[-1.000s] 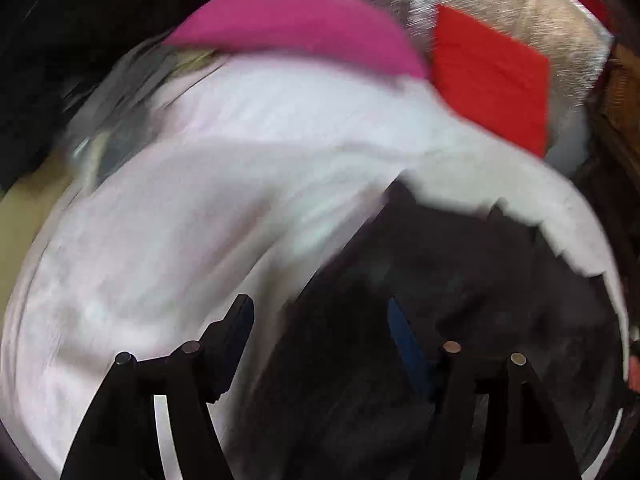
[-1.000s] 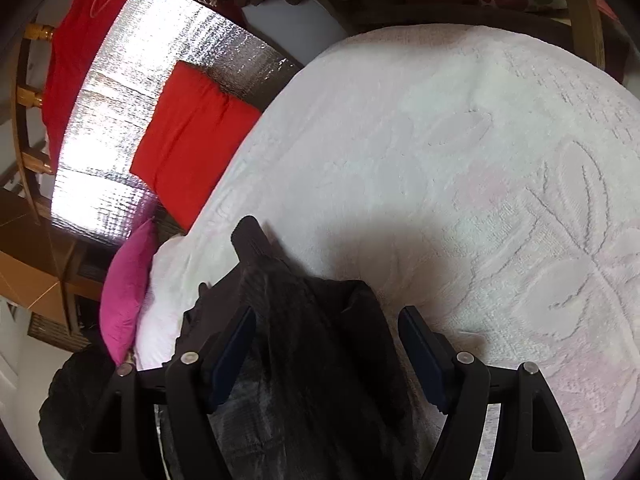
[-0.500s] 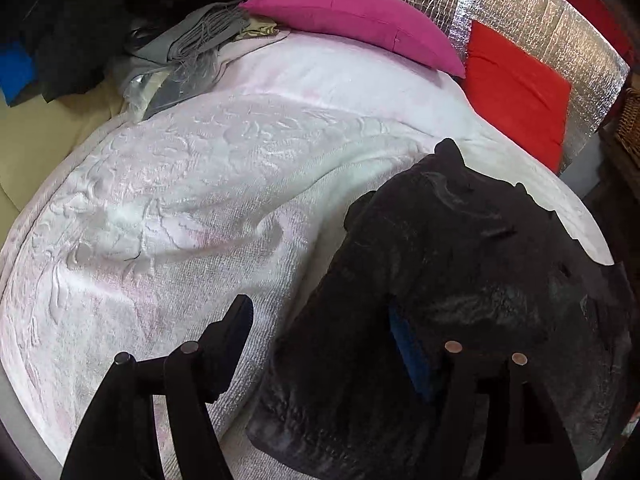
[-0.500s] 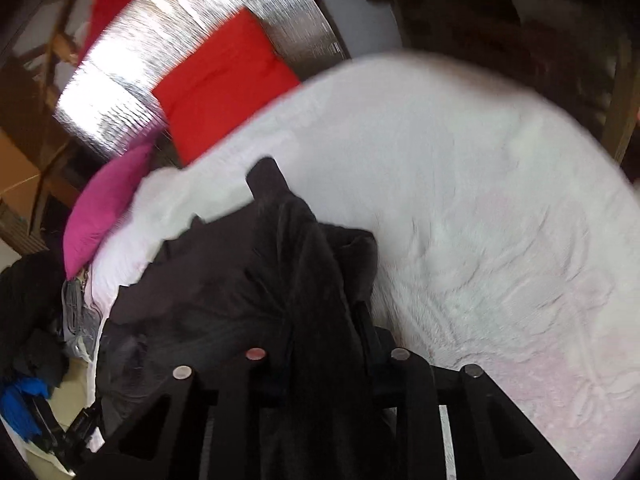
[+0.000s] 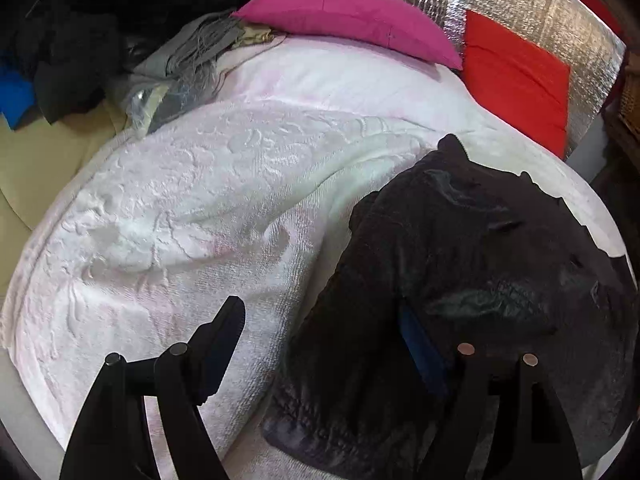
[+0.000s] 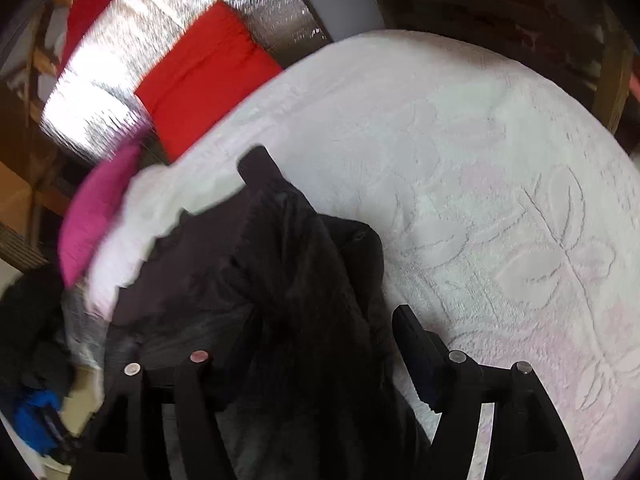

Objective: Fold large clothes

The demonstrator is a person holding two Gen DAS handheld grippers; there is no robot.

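Note:
A large black padded jacket (image 5: 472, 264) lies crumpled on a white embossed bedspread (image 5: 192, 208). In the left wrist view my left gripper (image 5: 324, 332) is open above the jacket's left edge, its left finger over the bedspread and its right finger over the jacket. In the right wrist view the jacket (image 6: 280, 280) bunches up between the fingers of my right gripper (image 6: 320, 340). The jaws stand wide apart; the left fingertip is hidden by the cloth.
A pink pillow (image 5: 348, 16) and a red cushion (image 5: 516, 80) lean on a silver foil panel (image 5: 520, 4) at the bed's head. Grey and dark clothes (image 5: 188, 52) pile at the far left. Wooden furniture (image 6: 616, 68) stands beyond the bed's right side.
The right gripper closed on the jacket half a second ago and has since opened wide. The left gripper has stayed open and barely moved since then.

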